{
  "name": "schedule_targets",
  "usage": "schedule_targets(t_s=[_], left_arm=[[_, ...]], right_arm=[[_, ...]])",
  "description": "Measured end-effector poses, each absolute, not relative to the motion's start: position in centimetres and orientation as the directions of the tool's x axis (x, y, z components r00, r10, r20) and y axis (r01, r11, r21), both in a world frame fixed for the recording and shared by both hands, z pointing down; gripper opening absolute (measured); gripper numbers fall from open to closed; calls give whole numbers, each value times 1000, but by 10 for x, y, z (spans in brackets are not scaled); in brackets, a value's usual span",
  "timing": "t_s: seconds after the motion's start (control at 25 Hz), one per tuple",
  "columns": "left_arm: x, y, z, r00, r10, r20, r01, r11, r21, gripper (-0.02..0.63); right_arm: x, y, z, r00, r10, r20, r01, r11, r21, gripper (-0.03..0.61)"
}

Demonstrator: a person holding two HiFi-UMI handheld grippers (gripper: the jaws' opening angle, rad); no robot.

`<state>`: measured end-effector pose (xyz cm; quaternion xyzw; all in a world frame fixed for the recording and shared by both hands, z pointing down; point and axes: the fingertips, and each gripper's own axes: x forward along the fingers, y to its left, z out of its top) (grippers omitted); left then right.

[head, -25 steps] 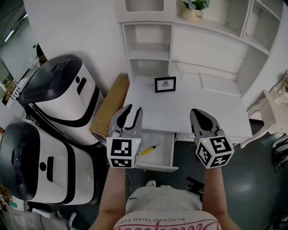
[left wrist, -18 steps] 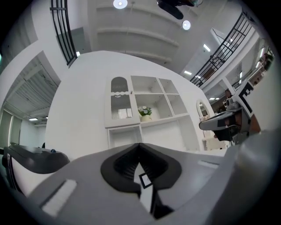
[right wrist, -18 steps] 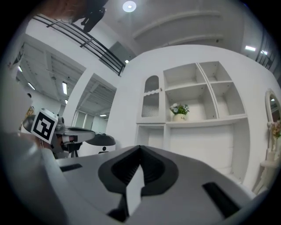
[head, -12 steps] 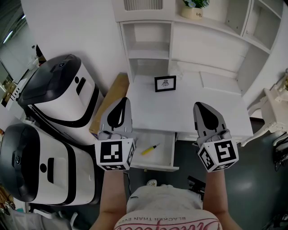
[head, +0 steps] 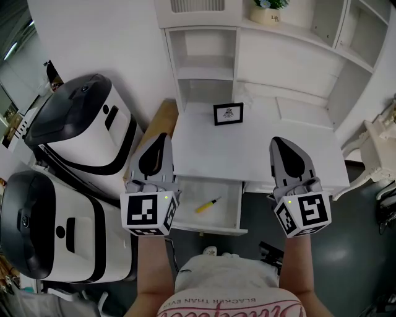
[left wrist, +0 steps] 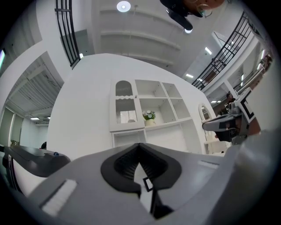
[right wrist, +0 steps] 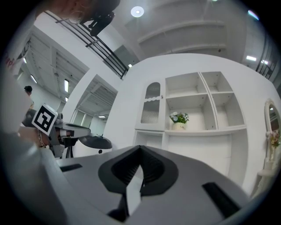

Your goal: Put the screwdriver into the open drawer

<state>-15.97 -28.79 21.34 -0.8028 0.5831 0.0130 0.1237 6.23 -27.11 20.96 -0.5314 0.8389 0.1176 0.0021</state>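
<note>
A yellow-handled screwdriver (head: 207, 205) lies loose in the open white drawer (head: 213, 230) under the desk's front edge. My left gripper (head: 159, 138) hovers above the drawer's left end, shut and holding nothing. My right gripper (head: 280, 142) hangs over the desk's front right, also shut and empty. In the left gripper view the jaws (left wrist: 139, 145) meet in front of the white shelf unit. The right gripper view shows its jaws (right wrist: 140, 148) closed the same way. Neither gripper touches the screwdriver.
A small black picture frame (head: 228, 114) stands on the white desk (head: 260, 155). Two large white-and-black machines (head: 80, 133) and a cardboard box (head: 153, 141) crowd the left side. A white chair (head: 378, 151) is at the right, a flower pot (head: 266, 12) on the shelves.
The left gripper's jaws stood apart a second ago and are shut now. Both grippers have risen toward the camera, the left one also drifting left. The screwdriver stayed in the drawer.
</note>
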Motion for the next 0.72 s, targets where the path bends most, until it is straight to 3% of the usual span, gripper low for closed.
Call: schedule_targets(t_s=[0.72], left_arm=[[-157,-288,207,343,-922,-181,-932,-310,-187,11]], right_arm=[[63,-273,209,-428,-894,-132,-895,399,201,5]])
